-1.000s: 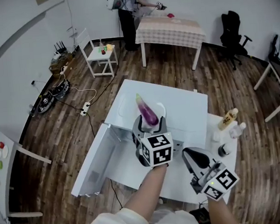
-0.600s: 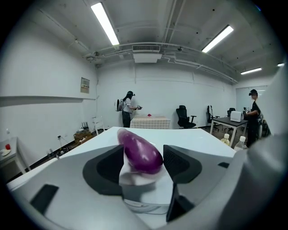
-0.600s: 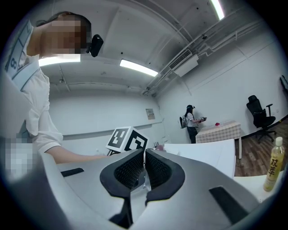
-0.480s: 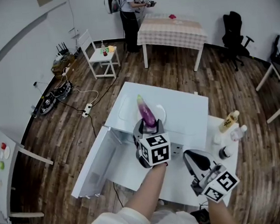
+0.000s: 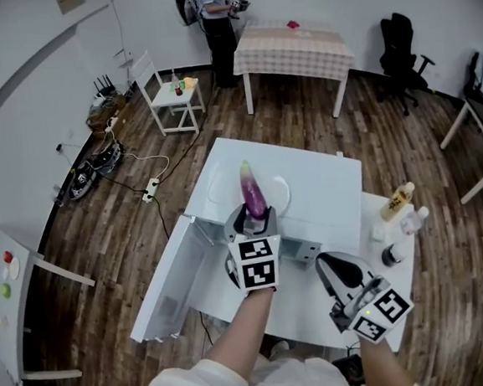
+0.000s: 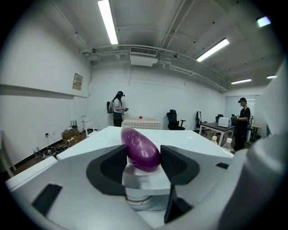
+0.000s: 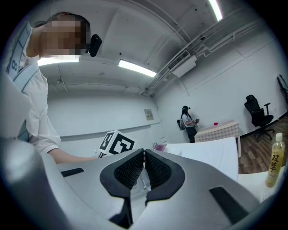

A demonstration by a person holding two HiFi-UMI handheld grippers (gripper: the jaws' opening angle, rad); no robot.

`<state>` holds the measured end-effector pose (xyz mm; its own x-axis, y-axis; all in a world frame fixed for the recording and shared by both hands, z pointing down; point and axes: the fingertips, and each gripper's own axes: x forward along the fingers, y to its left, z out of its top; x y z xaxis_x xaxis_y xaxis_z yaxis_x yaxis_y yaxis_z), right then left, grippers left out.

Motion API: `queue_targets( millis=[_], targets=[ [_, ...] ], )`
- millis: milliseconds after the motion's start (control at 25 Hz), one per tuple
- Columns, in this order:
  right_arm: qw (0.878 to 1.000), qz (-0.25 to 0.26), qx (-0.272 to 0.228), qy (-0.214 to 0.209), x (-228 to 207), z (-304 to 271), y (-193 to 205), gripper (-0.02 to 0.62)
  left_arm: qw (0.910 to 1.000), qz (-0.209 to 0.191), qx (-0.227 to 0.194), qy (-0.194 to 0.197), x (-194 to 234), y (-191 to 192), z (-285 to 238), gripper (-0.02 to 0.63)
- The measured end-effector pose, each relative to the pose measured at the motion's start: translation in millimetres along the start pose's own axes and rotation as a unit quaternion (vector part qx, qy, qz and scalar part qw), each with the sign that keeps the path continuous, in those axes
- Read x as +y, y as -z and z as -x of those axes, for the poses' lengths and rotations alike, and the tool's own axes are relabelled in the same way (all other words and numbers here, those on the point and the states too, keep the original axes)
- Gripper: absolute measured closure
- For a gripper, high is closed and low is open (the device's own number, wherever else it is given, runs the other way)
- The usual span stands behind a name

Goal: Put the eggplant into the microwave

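A purple eggplant point(image 5: 253, 197) lies on a white plate point(image 5: 283, 194) on top of the white microwave point(image 5: 329, 190). The microwave's door point(image 5: 169, 274) hangs open at the left. My left gripper point(image 5: 255, 218) reaches onto the top from the near side. Its jaws have just been closing, and its pads now touch both sides of the eggplant point(image 6: 140, 148), which still rests on the plate. The left gripper point(image 6: 142, 156) points slightly down. My right gripper point(image 5: 322, 263) hovers near the front right of the microwave. In its own view the right gripper point(image 7: 144, 157) is shut with nothing between the pads.
Bottles point(image 5: 395, 203) stand on the table right of the microwave. Farther back are a cloth-covered table point(image 5: 294, 45), a person point(image 5: 213, 14), a white chair point(image 5: 165, 89) and an office chair point(image 5: 399, 52). Cables and a power strip point(image 5: 149, 188) lie on the wooden floor.
The left gripper's jaws have narrowed around the eggplant and the gripper sits a little closer to it. The right gripper has kept still.
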<state>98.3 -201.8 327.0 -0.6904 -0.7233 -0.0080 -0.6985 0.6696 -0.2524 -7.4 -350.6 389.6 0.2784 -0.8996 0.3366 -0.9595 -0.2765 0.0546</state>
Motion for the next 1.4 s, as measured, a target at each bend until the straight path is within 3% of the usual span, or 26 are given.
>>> queue_targets(
  millis=[200,360,680,1040,1400],
  targets=[
    [1.000,-0.001,0.003,0.001,11,-10,4,0.560,0.9979,0.013,-0.009,0.063,4,-1,14,0.376],
    [1.000,-0.006,0.003,0.004,18,-17,10,0.560,0.9935,0.004,0.006,0.114,5,0,19,0.376],
    [1.000,-0.010,-0.001,0.028,21,-25,16,0.560,0.9787,-0.064,-0.013,0.195,-2,-4,38,0.377],
    [0.999,0.007,0.006,0.053,23,-31,29,0.560,0.9613,-0.072,-0.075,0.255,-5,-4,80,0.377],
    [0.998,0.019,0.012,0.056,40,-41,39,0.560,0.9498,-0.068,-0.088,0.292,-3,13,124,0.377]
  ],
)
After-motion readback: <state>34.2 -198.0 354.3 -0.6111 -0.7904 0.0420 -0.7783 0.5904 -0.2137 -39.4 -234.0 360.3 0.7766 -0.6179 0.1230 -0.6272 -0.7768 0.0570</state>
